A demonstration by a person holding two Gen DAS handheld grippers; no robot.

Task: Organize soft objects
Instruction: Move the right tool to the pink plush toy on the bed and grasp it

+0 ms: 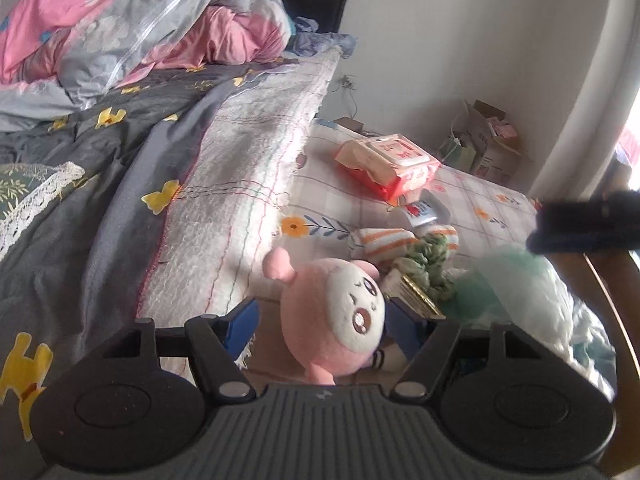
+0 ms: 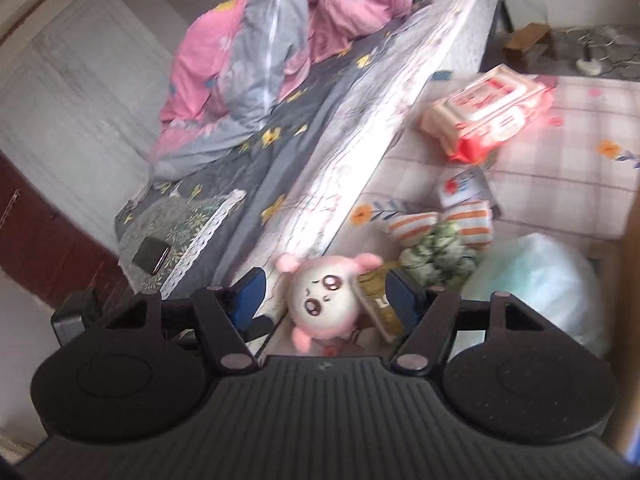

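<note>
A pink plush toy [image 1: 336,320] with a white face lies on the low checked mattress [image 1: 480,196] beside the bed. In the left wrist view it sits between the blue pads [image 1: 244,320] of my left gripper [image 1: 322,324]. The jaws are open, with a gap showing on the toy's left side. In the blurred right wrist view my right gripper [image 2: 328,292] is open and empty, hovering above the same plush toy [image 2: 328,300]. A rolled orange-striped cloth [image 1: 388,240] and a green patterned cloth [image 1: 428,268] lie just beyond the toy.
The bed's white mattress side [image 1: 248,168] rises on the left, with a grey duvet [image 1: 100,168] and a pink-grey quilt [image 1: 132,32] on top. A wet-wipes pack [image 1: 388,164], a gold box [image 1: 416,296] and a pale green bag [image 1: 516,292] surround the toy. Cardboard boxes [image 1: 488,144] fill the corner.
</note>
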